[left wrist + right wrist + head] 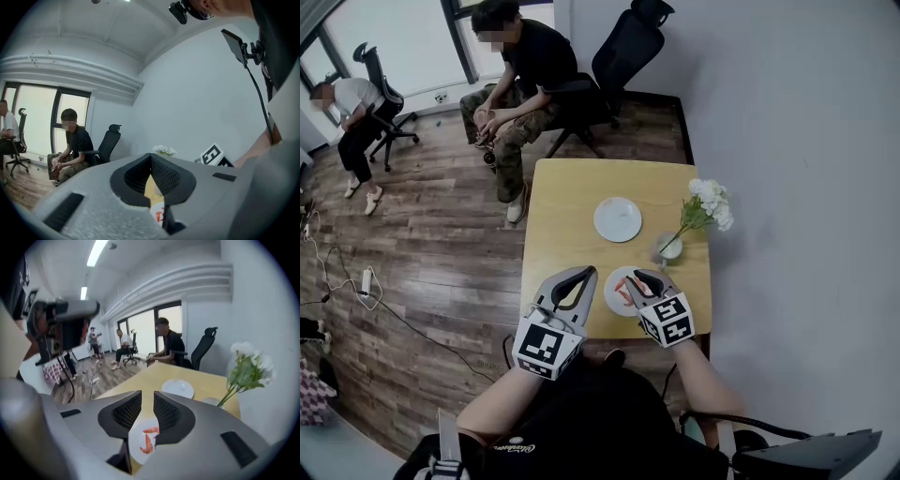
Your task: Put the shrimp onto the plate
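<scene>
Right gripper (147, 397) ajar above shrimp (148, 439); plate (136, 443) near table (562, 216) edge.

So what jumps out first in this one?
The left gripper and right gripper hover over the near edge of a yellow table. Below the right gripper, red shrimp lie on a white plate; a second plate sits farther back, with white flowers at the table's right side. A person sits beyond the table.

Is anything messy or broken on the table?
No, nothing stands out. The shrimp lie on the near plate, the far plate is bare, and the flower vase stands unspilled on the table.
</scene>
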Available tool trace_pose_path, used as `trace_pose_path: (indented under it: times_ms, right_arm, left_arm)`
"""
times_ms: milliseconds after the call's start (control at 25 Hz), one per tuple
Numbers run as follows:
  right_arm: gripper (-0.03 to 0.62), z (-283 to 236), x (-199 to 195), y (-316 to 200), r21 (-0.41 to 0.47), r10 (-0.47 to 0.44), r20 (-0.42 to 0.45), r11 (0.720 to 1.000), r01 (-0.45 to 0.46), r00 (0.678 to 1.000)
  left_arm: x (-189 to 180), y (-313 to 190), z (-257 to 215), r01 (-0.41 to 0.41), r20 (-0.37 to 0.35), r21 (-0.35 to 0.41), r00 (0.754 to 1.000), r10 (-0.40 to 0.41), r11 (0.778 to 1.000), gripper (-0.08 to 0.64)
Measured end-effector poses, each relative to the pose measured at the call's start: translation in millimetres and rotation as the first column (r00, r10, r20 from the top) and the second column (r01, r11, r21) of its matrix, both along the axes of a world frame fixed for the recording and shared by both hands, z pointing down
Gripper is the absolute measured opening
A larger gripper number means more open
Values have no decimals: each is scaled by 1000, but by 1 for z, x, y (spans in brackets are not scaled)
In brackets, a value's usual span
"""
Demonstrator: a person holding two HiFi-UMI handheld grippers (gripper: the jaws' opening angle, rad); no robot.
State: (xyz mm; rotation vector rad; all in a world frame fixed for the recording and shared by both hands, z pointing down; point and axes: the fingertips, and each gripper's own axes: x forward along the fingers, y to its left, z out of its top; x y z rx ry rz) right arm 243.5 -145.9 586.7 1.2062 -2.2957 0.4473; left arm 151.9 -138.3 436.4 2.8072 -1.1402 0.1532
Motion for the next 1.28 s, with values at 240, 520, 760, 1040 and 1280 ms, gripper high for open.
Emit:
trace_pose_path:
  times_ms: [240,520,760,1040,1280]
  right_arm:
    - [51,-130,16,7,249,119,227,953,-175,967]
    - [5,-196,11,31,397,99,301,891,-219,948]
    - [3,-214,11,45,434,92,323,870,-234,942]
    - [3,-220,5,50,456,72,317,863,-219,946]
    - [2,-220,-1,51,468,61,303,860,-204,951]
  left_arm:
    - [15,2,-15,-36,-17,25,999,37,999,3]
    - [30,12,-27,-78,-27,55,996,80,995,3]
    - [32,16,-36,-91,-29,72,995,94,993,3]
    - [33,18,-42,-96,-32,84,995,99,992,3]
    - [32,19,-42,-102,-31,84,994,105,991,3]
